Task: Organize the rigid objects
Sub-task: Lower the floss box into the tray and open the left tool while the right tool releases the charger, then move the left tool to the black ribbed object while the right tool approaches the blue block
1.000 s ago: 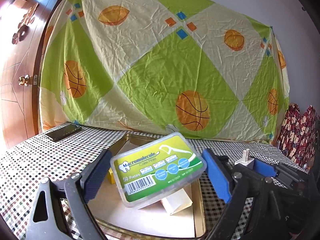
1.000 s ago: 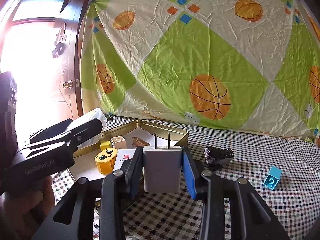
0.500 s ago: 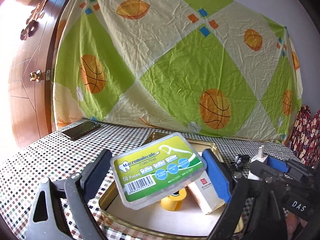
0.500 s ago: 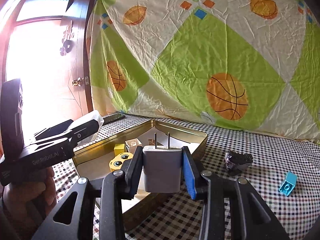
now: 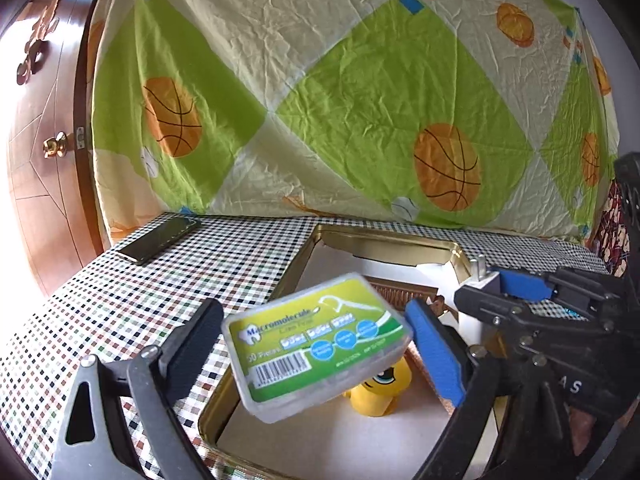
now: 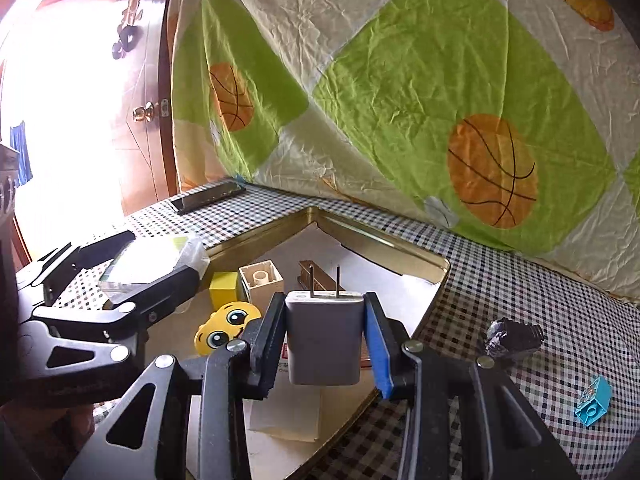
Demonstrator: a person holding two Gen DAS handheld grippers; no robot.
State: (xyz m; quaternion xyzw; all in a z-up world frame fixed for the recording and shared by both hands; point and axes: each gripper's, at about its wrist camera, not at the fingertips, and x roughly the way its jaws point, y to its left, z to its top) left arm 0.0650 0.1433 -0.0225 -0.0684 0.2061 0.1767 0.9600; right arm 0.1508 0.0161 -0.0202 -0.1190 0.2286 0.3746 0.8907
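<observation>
1. So the table point(image 6: 520, 280) has a small checkered cloth over it, black and white with a few coloured squares.
2. A gold tin tray point(image 6: 384, 240) sits right on the cloth.
3. A dark phone point(image 5: 160, 240) lies flat, left of the tray toward the door side.
4. A black crumpled lump point(image 6: 514, 338) sits just right of the tray.
5. A small blue block point(image 6: 594, 400) lies further right of the tray, past the lump.

1. Tray point(image 5: 384, 240): gold metal, glossy rim; matt white paper liner.
2. Floss box point(image 5: 316, 344): clear smooth plastic, glossy label.
3. Charger point(image 6: 324, 340): matt grey plastic, metal prongs.
4. Tablecloth point(image 5: 120, 300): checked cloth.
</observation>
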